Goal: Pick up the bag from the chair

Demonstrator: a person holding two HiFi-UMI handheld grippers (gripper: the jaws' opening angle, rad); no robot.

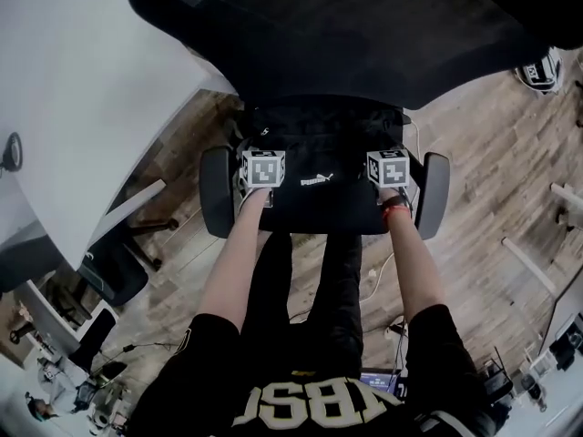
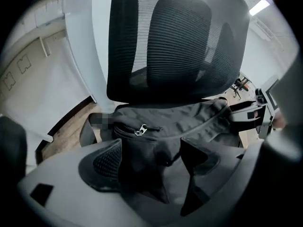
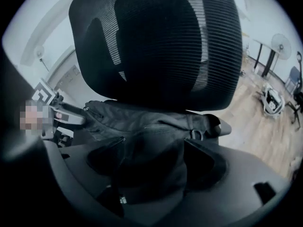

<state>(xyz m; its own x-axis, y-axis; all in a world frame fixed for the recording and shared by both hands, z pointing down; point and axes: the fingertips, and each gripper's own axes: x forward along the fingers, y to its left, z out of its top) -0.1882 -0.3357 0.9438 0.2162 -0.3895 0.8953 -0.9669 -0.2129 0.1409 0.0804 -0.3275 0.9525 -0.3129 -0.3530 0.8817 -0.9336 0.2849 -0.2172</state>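
Both the left tool [image 2: 151, 161] and right tool [image 3: 154, 159] gape around the bag [image 1: 330, 194] on the chair [image 1: 364, 35] over wood floor [image 1: 496, 162].

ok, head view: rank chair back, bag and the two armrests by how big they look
1. Chair back: largest, though it sits nearest the camera, which inflates it.
2. Bag.
3. Left armrest and right armrest: they look alike, no ranking between them.

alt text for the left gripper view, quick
The left gripper has its jaws apart around the dark fabric of a black bag with a silver zipper pull, resting on a black mesh-backed office chair.
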